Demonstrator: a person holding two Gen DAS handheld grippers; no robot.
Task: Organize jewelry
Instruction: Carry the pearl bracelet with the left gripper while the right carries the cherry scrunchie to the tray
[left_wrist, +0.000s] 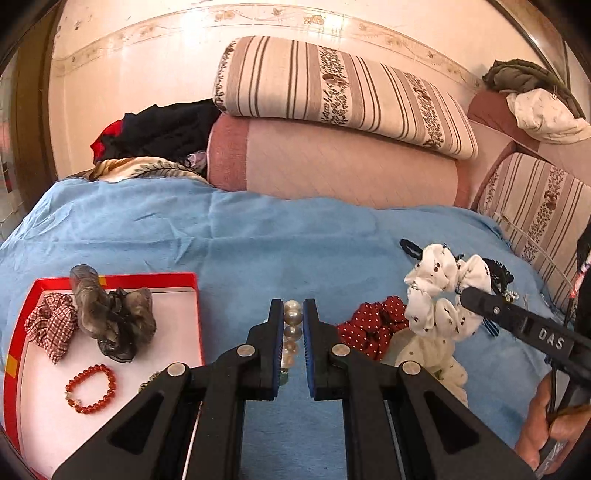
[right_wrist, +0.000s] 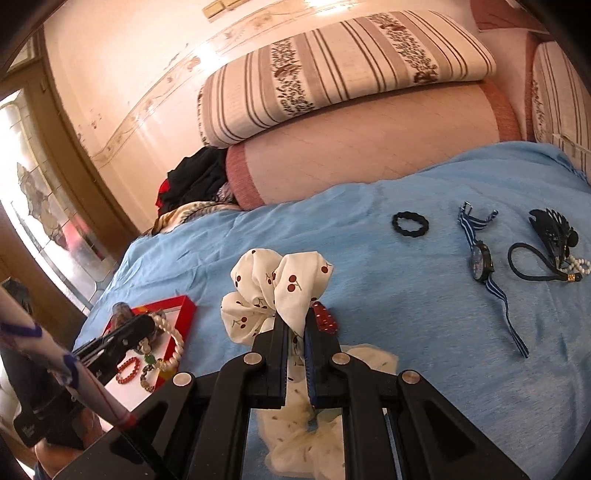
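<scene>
My left gripper is shut on a pearl bracelet, held just right of the red tray; it also shows in the right wrist view. The tray holds a checked scrunchie, a grey scrunchie and a red bead bracelet. My right gripper is shut on a white cherry-print scrunchie, lifted above the blue cloth. A red dotted scrunchie and a cream scrunchie lie below it.
On the blue cloth to the right lie a black hair tie, a striped-strap watch, a black cord and a black hair clip. Pink bolsters and striped cushions line the back.
</scene>
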